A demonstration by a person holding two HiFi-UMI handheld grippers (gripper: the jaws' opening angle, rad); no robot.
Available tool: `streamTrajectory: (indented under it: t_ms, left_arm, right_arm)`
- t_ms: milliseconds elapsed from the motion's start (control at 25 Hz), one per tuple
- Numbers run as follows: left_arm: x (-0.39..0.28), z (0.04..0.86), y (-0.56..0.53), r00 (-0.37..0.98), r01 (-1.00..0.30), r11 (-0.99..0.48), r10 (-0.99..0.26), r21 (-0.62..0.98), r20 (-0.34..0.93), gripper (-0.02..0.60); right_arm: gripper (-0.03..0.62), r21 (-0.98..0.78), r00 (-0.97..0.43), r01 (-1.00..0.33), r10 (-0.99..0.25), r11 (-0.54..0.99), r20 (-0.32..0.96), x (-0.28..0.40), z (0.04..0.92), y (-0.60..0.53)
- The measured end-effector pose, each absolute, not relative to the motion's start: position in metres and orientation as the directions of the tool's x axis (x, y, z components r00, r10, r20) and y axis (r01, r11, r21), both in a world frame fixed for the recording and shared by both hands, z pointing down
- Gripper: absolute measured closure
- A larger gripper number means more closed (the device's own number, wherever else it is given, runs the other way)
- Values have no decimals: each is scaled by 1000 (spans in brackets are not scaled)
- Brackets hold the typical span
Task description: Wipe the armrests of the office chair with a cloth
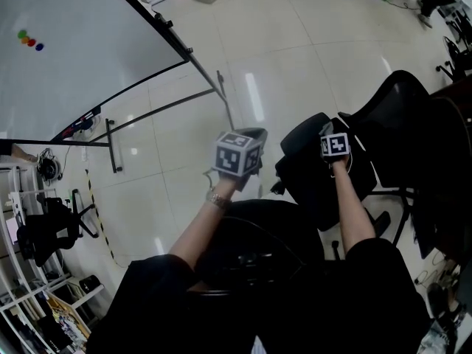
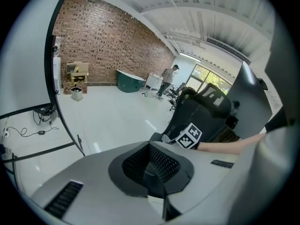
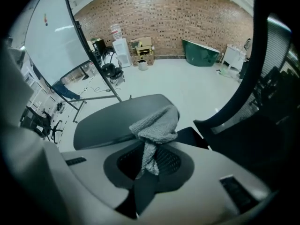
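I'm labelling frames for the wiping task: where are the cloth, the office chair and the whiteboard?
cloth [image 3: 157, 121], right gripper view, on its bunched grey top.
office chair [image 1: 310, 179], head view, on its black surface.
whiteboard [image 1: 74, 57], head view, on its white face.

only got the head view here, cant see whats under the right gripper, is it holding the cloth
Observer: Yes. The right gripper view shows the right gripper with its jaws shut on the grey cloth.
Operator: is the cloth on the armrest
Observer: Its bunched end lies over one end of the grey armrest pad.
Operator: left gripper got anything
Observer: No. The left gripper has its jaws shut with nothing between them.
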State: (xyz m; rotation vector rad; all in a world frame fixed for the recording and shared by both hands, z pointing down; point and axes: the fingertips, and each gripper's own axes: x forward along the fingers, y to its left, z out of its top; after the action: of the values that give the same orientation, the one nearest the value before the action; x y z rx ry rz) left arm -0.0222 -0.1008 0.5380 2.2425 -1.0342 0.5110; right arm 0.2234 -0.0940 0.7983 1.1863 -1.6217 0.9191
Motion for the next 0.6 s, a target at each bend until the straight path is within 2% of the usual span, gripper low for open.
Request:
streamTrajectory:
  t_ms: [160,320,440,520,600]
  left_arm:
    - [-25,536,-104,621,-779,-509,-548,366,560,584]
    - [-25,535,-107,623,-778,-512,-549,364,557,584]
    - [-24,533,-107,627,-774,-521,-547,360,555,584]
    - [-25,531,-107,628,-773,-525,-547,357,554,584]
    - [-25,528,-108,630,-770,-529,-547,357,550,584]
  right_arm:
    - [548,-150,-223,-948,-248,282,943,163,809,-56]
    - [549,-193,-293,-907,-232,373,928,101,804,-35]
    - [549,-237,-296,-892,-103,385,949,79,810,1]
    - [549,-328,-383,-856,-63,399,922,55,801,15]
    - [549,-418,-532,-783,-146,462,834,24,769,1]
